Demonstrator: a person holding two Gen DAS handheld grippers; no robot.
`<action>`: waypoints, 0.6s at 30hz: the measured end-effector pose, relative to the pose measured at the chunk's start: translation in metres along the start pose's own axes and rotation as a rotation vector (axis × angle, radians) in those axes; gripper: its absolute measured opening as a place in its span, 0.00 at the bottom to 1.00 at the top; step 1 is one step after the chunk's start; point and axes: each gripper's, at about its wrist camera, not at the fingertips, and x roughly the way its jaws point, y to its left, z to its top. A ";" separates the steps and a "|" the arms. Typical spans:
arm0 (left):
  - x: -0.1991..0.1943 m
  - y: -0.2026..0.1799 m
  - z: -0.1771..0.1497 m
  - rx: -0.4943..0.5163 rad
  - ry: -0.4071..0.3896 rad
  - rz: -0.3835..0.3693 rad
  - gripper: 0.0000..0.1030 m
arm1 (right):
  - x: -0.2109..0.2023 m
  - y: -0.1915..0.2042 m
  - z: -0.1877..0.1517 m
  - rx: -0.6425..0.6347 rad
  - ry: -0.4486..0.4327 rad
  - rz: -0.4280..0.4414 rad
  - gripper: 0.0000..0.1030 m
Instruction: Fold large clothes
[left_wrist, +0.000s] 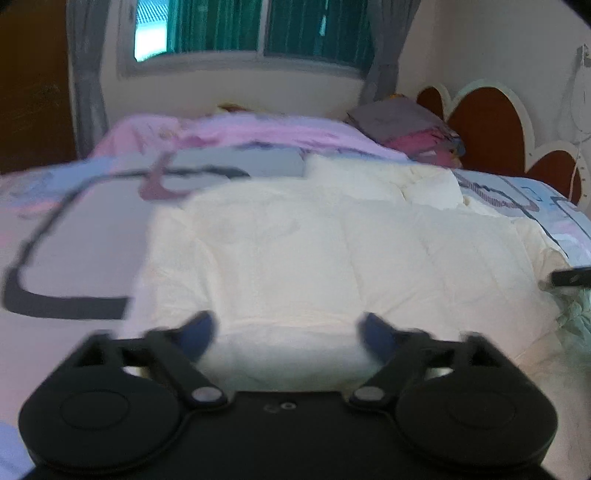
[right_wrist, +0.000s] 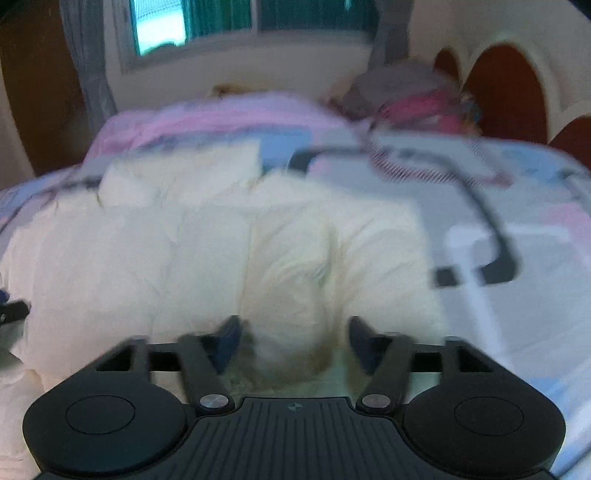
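Note:
A puffy cream quilted jacket (left_wrist: 314, 251) lies spread on the bed, bulky and partly folded. My left gripper (left_wrist: 289, 332) hovers over its near edge with the jaws wide apart and nothing pinched between the blue pads. In the right wrist view the same jacket (right_wrist: 207, 251) fills the middle. My right gripper (right_wrist: 295, 341) is open around a bulging fold of cream fabric, with a gap showing beside the right pad. A dark finger of the right gripper (left_wrist: 569, 277) pokes in at the left view's right edge. Both views are blurred.
The bed has a pale sheet with black, blue and pink patterns (left_wrist: 74, 236). A pink blanket (left_wrist: 258, 129) and stacked pillows (left_wrist: 406, 125) lie at the far end. A brown scalloped headboard (left_wrist: 487, 125) stands at right, a window with grey curtains (left_wrist: 258, 29) behind.

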 end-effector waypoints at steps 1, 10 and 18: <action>-0.011 0.001 -0.002 0.007 -0.026 0.014 1.00 | -0.012 -0.004 -0.003 0.008 -0.008 0.009 0.74; -0.080 0.019 -0.039 -0.016 0.012 0.051 0.99 | -0.097 -0.031 -0.053 0.062 -0.010 -0.005 0.74; -0.152 0.032 -0.102 -0.048 0.069 0.093 0.90 | -0.147 -0.058 -0.111 0.107 0.054 0.025 0.74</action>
